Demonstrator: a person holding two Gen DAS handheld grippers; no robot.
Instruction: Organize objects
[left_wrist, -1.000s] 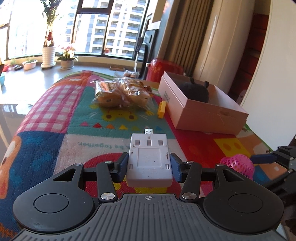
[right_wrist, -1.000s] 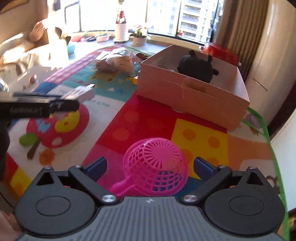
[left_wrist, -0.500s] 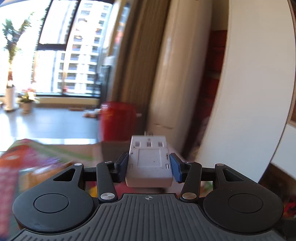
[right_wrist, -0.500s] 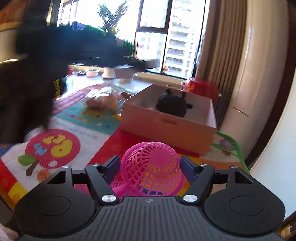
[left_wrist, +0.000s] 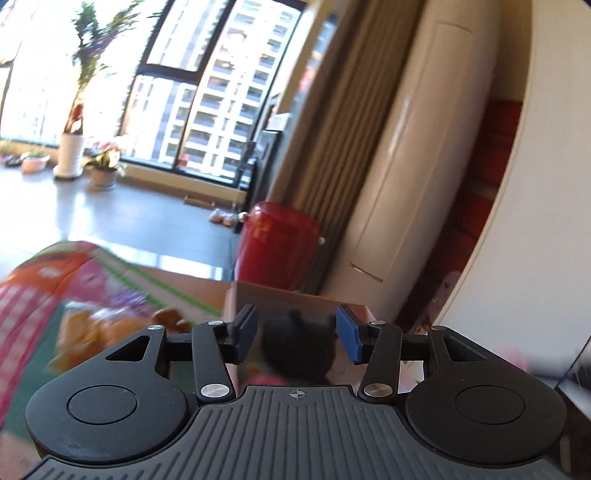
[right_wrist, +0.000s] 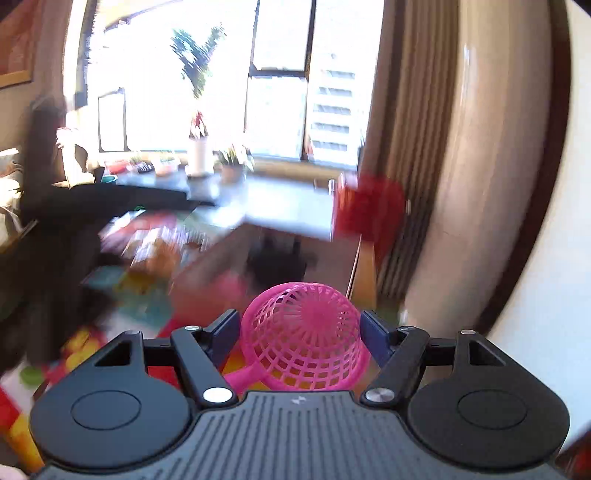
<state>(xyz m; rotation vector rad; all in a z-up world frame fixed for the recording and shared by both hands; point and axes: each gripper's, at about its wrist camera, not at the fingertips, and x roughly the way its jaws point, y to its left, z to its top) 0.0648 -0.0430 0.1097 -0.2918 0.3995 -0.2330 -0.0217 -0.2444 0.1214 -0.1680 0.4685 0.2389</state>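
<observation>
The black toy (left_wrist: 299, 350) is in the box (left_wrist: 280, 295), the right claw (right_wrist: 299, 328) squeezes the pink net ball (right_wrist: 303, 343) up in the air, not yet in the box, and the left claw (left_wrist: 295, 332) is open and holds nothing.

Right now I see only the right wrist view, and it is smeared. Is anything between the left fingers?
Observer: No. The left fingers stand apart with nothing between them.
Operator: What do they point at?
Observer: The black plush toy shows through their gap, lying inside the cardboard box.
Operator: Anything left of that box?
Observer: A blurred orange bag lies on the play mat, to the box's left.
</observation>
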